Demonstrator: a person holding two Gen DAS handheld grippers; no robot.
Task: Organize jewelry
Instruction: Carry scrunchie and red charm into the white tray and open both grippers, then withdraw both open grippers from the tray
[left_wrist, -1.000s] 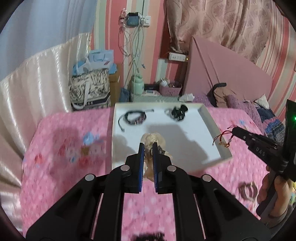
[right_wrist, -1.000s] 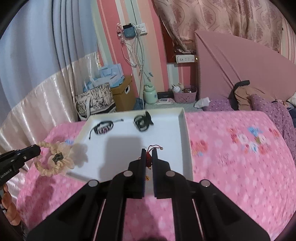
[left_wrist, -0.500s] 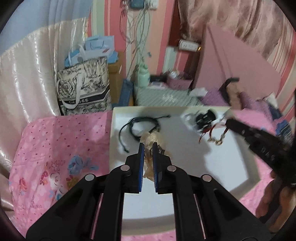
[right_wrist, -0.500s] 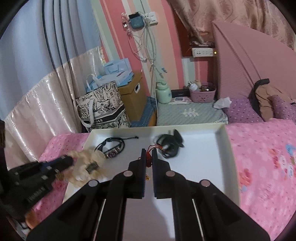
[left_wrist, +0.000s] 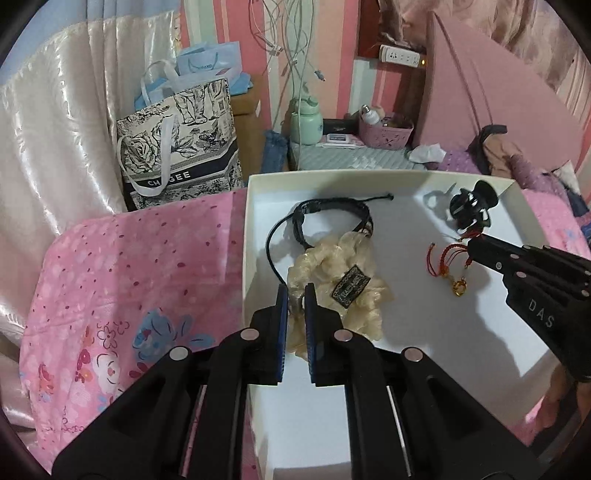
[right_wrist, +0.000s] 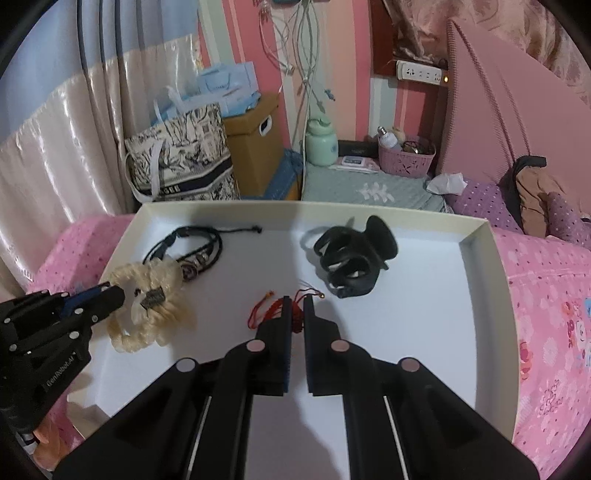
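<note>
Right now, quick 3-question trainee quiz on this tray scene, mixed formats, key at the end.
1. True or false: the left claw is shut on the cream scrunchie.
2. What does the right claw hold? A) black hair clip B) red cord bracelet C) black leather bracelet
3. Fill in: both held items hang over the white ____.

Key: 1 true; 2 B; 3 tray

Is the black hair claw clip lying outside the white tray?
No, the black hair claw clip lies inside the white tray, near its far right corner.
</note>
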